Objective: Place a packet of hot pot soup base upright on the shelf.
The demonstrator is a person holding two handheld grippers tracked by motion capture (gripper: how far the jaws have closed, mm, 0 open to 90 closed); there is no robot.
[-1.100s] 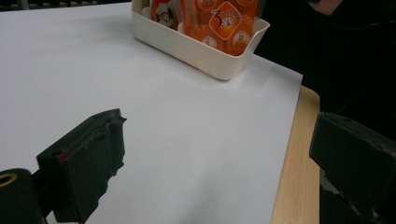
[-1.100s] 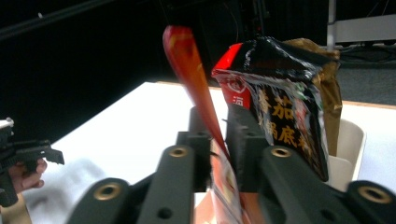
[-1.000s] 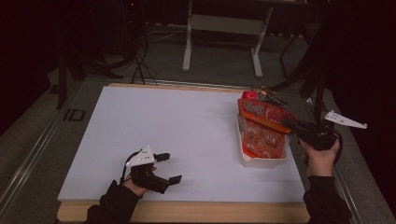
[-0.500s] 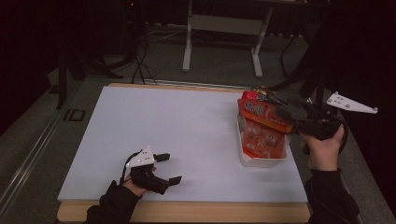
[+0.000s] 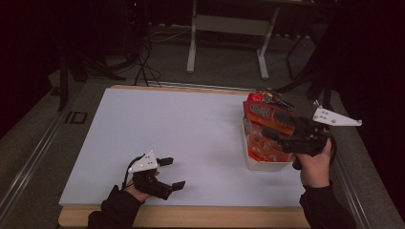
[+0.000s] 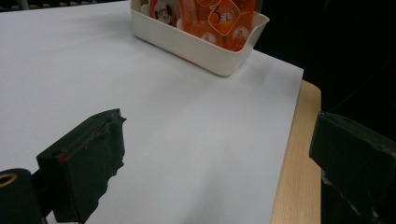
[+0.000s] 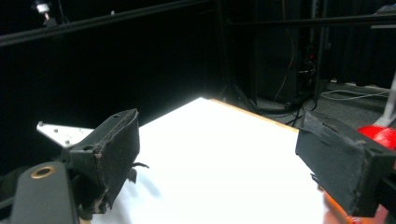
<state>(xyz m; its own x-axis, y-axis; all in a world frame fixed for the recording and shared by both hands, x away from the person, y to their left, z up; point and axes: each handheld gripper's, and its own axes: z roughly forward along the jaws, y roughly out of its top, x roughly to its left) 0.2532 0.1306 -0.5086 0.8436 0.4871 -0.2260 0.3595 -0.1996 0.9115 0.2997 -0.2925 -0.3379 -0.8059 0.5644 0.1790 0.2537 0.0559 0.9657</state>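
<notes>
A white tray [image 5: 267,167] at the table's right side holds several orange and red snack packets [image 5: 265,114]. My right gripper [image 5: 274,125] hovers over the tray's near half and points left. Its jaws have just been opening, and in the right gripper view the right gripper [image 7: 219,126] stands open with nothing between the jaws. My left gripper [image 5: 173,172] rests low near the table's front edge, open and empty. The left gripper view shows the left gripper [image 6: 219,126] aimed at the tray [image 6: 201,46] and its packets [image 6: 224,14].
White paper [image 5: 181,138] covers the wooden table, whose bare edge [image 6: 289,186] shows at the front. A red packet top [image 7: 383,135] sits beside my right jaw. A metal stand [image 5: 227,24] and cables lie on the dark floor behind.
The right gripper has lifted from the packets and shifted above the tray, and its jaws have spread apart. The left hand has stayed where it was.
</notes>
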